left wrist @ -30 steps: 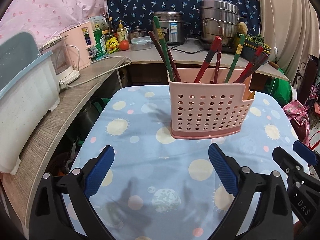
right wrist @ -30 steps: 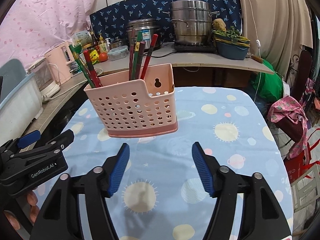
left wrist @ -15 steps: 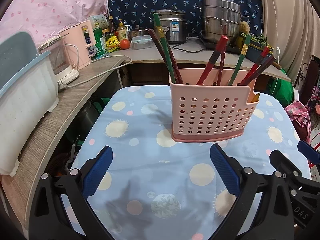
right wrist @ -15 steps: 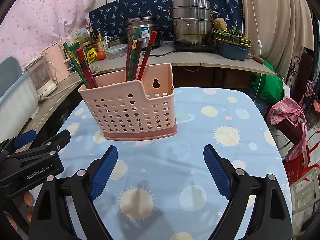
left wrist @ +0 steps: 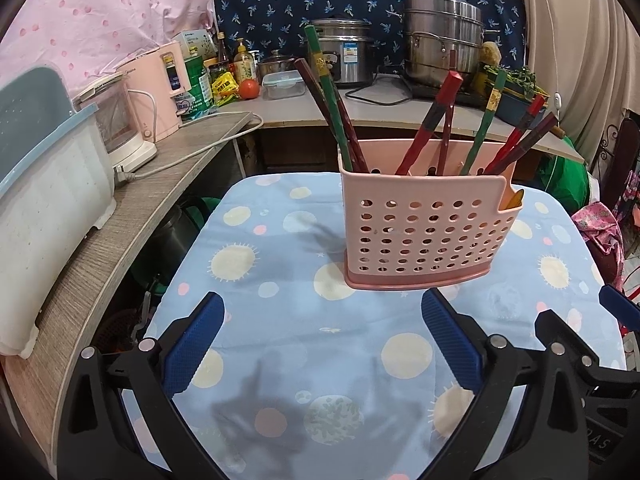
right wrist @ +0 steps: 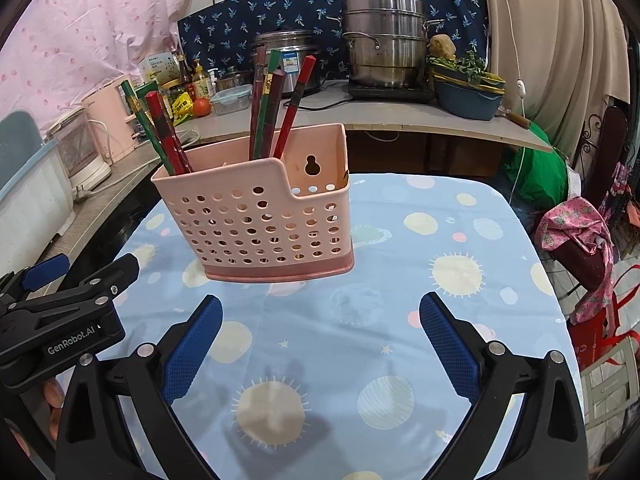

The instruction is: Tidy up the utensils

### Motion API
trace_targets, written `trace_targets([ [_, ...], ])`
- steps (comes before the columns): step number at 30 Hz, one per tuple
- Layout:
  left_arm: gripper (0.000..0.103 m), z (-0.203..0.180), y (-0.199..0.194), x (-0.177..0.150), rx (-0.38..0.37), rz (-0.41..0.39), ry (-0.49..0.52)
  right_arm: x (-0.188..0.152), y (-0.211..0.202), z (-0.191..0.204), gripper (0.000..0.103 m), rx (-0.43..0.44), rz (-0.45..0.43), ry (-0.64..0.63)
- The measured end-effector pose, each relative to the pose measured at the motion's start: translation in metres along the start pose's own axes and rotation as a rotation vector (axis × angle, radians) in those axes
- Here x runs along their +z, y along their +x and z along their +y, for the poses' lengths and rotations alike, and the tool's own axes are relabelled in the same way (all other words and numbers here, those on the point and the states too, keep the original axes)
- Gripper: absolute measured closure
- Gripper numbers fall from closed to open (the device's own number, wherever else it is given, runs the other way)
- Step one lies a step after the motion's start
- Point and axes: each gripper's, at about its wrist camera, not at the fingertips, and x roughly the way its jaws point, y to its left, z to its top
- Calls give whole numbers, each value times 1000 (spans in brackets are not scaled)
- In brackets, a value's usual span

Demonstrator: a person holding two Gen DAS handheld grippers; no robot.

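Note:
A pink perforated utensil basket (left wrist: 428, 228) stands on the table with the blue planet-print cloth (left wrist: 304, 320); it also shows in the right wrist view (right wrist: 264, 224). Several red, green and dark chopsticks (left wrist: 436, 120) stand upright in it, leaning outward; the right wrist view shows them too (right wrist: 272, 108). My left gripper (left wrist: 324, 340) is open and empty, just in front of the basket. My right gripper (right wrist: 320, 340) is open and empty, in front of the basket's right side. The left gripper's body shows at the left of the right wrist view (right wrist: 68, 312).
A wooden counter (left wrist: 120, 240) runs along the left with a white-blue bin (left wrist: 44, 184) and pink appliances (left wrist: 160, 88). The back counter holds a rice cooker (left wrist: 344, 48), steel pots (left wrist: 440, 40), bottles and a tomato. A green bag (right wrist: 536, 176) and pink cloth (right wrist: 580, 232) lie to the right.
Both grippers have moved closer to the basket. The right gripper's jaws have opened wider.

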Motion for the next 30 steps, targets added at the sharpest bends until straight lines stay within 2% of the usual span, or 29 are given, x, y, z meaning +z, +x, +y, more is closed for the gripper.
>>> trace_targets([
  [30, 7, -3, 0, 2, 7, -9, 11, 2, 2, 0, 7, -5, -10, 3],
])
